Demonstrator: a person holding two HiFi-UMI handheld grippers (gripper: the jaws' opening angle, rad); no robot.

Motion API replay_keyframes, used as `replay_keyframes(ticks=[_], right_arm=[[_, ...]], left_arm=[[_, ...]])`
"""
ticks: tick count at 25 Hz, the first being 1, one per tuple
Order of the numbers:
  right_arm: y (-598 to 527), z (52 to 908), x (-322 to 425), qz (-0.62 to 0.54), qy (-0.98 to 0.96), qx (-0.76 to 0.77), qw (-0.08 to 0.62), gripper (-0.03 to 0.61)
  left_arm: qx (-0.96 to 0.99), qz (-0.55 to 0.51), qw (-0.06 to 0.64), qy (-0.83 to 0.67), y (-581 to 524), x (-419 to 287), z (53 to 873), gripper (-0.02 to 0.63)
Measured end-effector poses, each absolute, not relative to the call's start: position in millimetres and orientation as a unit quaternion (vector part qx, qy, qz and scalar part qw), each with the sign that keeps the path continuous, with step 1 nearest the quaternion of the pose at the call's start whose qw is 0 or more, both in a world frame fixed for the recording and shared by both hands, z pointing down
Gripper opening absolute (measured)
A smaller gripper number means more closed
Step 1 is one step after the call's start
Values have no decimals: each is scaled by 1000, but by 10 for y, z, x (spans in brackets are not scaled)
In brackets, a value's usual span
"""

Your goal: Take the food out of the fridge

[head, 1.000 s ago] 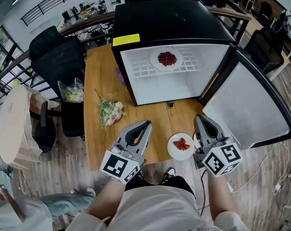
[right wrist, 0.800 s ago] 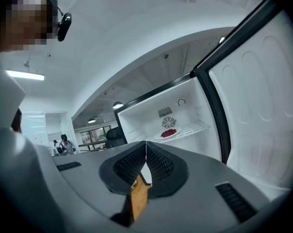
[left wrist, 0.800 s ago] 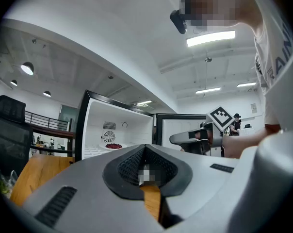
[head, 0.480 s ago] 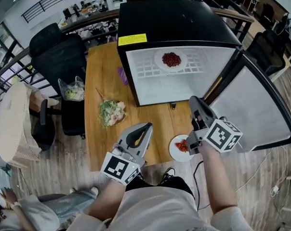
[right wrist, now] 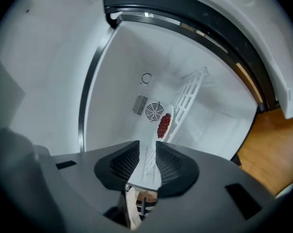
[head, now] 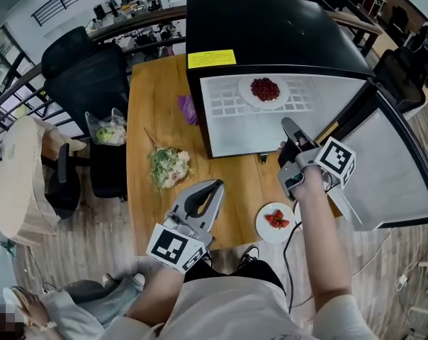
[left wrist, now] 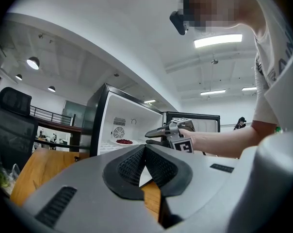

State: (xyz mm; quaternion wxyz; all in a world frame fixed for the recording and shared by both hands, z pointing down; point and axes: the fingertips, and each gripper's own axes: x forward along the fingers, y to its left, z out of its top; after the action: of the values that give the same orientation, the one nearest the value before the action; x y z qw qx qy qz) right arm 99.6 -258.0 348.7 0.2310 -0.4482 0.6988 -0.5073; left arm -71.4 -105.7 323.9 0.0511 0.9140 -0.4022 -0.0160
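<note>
- The fridge (head: 271, 27) stands open; its door (head: 384, 168) is cut off by the picture edge at 3 o'clock.
- The yellow label (head: 211, 59) on the fridge top has print too small to read.
- The plate of red berries (head: 265, 89) lies on the wire shelf (head: 228, 106), at 11 o'clock from the right gripper (head: 290, 133).
- The right gripper is at the fridge opening, its jaws a little spread with nothing between them.
- The left gripper (head: 211, 190) is above the table (head: 150, 112), its jaws pressed together and empty.
- A plate of strawberries (head: 276, 219) sits at the table's 5 o'clock corner.

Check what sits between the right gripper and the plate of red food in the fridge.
Nothing blocks it: the right gripper view shows only bare wire shelf between the right gripper and the plate.
</note>
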Motion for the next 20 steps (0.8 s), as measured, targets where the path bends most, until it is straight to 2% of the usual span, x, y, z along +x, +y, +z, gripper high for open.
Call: replay_keyframes(ticks=[5,20], right_arm=[[-2905,3644,972,-557,649,-439,274,100],[-3233,3827,951,-603,579,-443,323,100]], left_arm=[[914,-9,61,-400,-1174,-762,3323,6],[914,-2,74,-400,-1387,-874,3430,6]])
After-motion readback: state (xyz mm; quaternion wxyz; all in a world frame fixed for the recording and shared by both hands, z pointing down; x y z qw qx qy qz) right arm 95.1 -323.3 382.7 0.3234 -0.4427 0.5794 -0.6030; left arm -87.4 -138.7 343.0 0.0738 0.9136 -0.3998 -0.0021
